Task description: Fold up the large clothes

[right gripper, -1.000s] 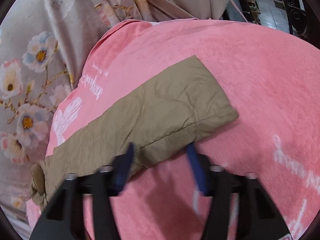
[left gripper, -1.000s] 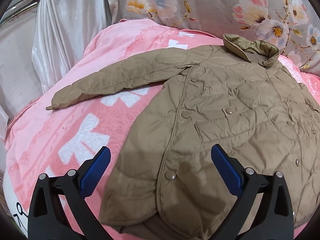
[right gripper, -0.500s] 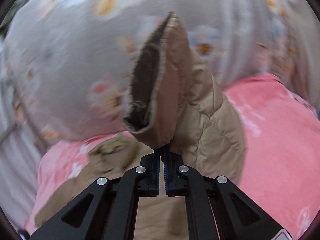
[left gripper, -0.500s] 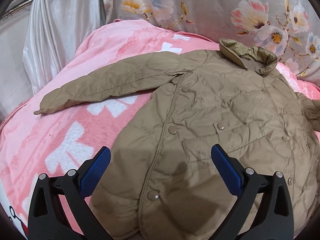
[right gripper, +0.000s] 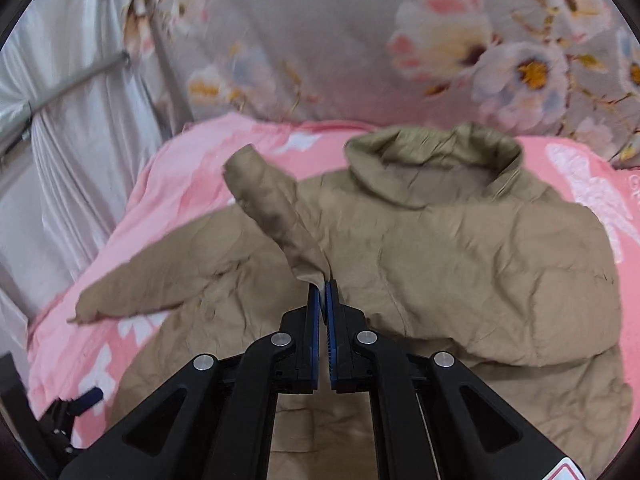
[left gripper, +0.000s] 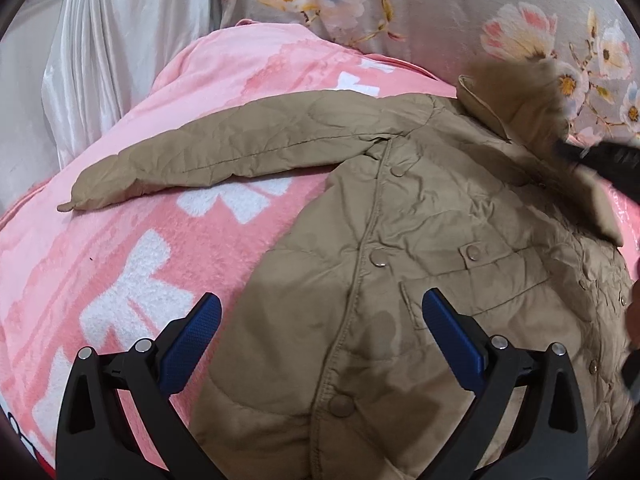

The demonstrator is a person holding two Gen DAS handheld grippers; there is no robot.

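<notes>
A tan quilted jacket (left gripper: 420, 248) lies front up on a pink blanket (left gripper: 120, 264), collar toward the floral wall. Its left sleeve (left gripper: 208, 164) stretches out to the left. My left gripper (left gripper: 320, 320) is open and empty, hovering over the jacket's lower front. My right gripper (right gripper: 322, 286) is shut on the cuff of the right sleeve (right gripper: 276, 208) and holds it lifted over the jacket's chest (right gripper: 460, 248). The right gripper also shows blurred in the left wrist view (left gripper: 596, 160), near the collar.
A floral grey fabric (left gripper: 400, 12) rises behind the bed. A silvery curtain (left gripper: 100, 40) hangs at the left, beyond the blanket's edge. The left gripper's fingers (right gripper: 86, 398) show at the lower left of the right wrist view.
My right gripper shut on the right sleeve's cuff, lifted it and carried it left over the jacket body. My left gripper drifted slightly over the jacket's lower front, still open.
</notes>
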